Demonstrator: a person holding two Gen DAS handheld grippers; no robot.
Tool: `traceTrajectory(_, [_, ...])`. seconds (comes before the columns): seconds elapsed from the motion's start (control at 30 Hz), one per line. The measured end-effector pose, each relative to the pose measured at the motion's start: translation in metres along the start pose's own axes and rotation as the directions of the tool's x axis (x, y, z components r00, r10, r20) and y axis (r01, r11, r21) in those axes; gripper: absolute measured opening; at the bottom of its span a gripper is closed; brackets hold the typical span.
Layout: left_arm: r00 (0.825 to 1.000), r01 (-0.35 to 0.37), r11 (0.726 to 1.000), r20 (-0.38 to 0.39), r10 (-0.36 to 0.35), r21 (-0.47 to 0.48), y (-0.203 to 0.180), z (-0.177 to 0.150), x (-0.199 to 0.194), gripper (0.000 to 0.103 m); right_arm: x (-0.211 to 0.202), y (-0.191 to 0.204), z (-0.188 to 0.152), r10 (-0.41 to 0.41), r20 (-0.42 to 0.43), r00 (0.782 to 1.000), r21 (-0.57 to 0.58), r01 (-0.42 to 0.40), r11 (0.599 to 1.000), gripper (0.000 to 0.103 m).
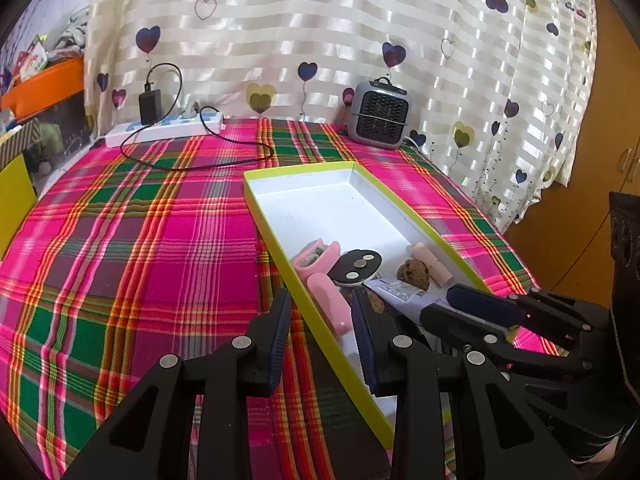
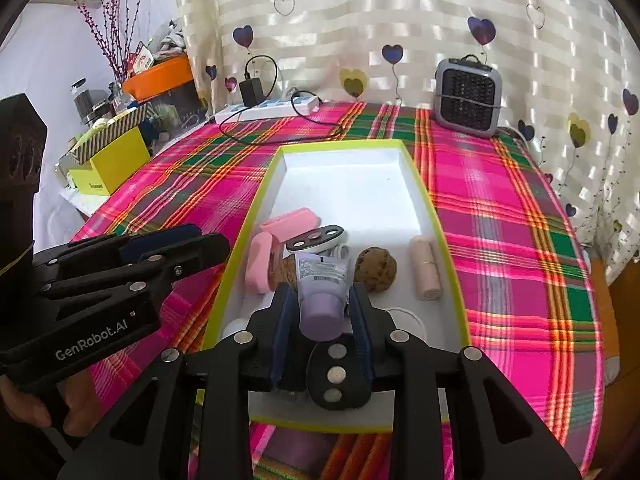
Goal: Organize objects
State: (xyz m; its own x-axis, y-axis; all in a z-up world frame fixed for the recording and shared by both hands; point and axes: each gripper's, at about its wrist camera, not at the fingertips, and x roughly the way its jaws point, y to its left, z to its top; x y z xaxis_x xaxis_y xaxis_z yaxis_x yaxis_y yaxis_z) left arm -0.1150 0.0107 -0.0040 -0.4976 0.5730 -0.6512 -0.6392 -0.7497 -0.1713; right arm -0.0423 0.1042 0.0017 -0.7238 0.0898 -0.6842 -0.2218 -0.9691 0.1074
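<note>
Two black discs (image 2: 316, 237), perhaps seven items

Desk (image 2: 516, 224) under pink plaid cloth. Grey heater (image 2: 468, 98) at rear right, against heart-print curtain (image 2: 360, 8). White power strip (image 2: 268, 110) at rear left, black adapter (image 2: 251, 93) plugged in, its cable (image 1: 200, 160) looped over the cloth. Orange bin (image 2: 160, 76) and yellow box (image 2: 116, 164) beyond the left edge.
</note>
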Motion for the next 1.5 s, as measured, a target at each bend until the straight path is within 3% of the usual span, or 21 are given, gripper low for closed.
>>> traceTrajectory(0.67, [1.000, 0.010, 0.999, -0.008, -0.010, 0.030, -0.016, -0.018, -0.028, 0.029, -0.046, 0.009, -0.023, -0.048, 0.038, 0.998, -0.011, 0.049, 0.999, 0.030])
traceTrajectory(1.27, [1.000, 0.025, 0.996, 0.002, -0.026, 0.082, -0.035, -0.028, -0.048, 0.029, -0.060, 0.004, -0.040, -0.067, 0.036, 0.997, 0.004, 0.067, 0.998, 0.030])
traceTrajectory(1.5, [1.000, -0.025, 0.993, -0.006, 0.026, 0.117, -0.041, -0.031, -0.045, 0.029, -0.061, 0.003, -0.043, -0.071, 0.035, 0.997, 0.005, 0.071, 0.997, 0.030])
